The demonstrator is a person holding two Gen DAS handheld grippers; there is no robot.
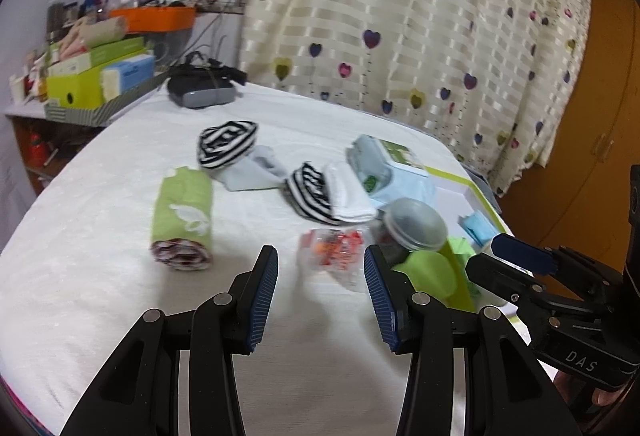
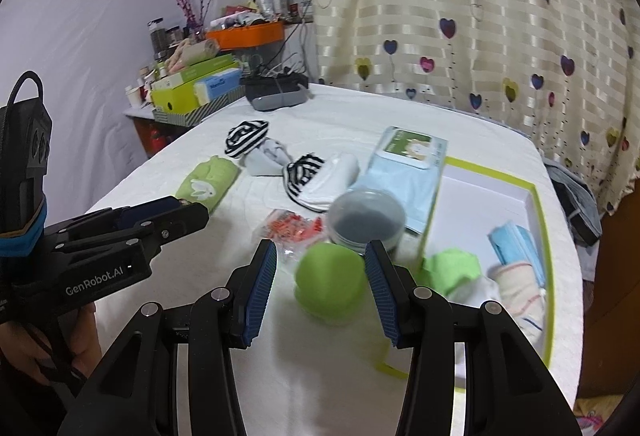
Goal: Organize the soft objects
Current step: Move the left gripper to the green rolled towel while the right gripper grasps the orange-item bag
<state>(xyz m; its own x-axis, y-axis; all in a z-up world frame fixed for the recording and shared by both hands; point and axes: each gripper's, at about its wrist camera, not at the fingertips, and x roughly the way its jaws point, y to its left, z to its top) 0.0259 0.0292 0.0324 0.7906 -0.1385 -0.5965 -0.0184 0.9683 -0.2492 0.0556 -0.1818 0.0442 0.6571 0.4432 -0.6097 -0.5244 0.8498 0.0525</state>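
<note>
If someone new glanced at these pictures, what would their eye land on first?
Probably the open right gripper, framing a bright green ball near the table's front edge. Behind it, striped socks and a rolled green towel lie on the white tablecloth. On the right sits a lime-rimmed box holding soft items.

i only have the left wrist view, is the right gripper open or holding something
observer: The right gripper is open and grips nothing. A green round thing lies between its fingers.
operator: whats in the box past it
observer: The box holds a green cloth, a rolled cream cloth and blue face masks.
operator: any room in there
observer: Yes, its far half is bare white floor.
</note>
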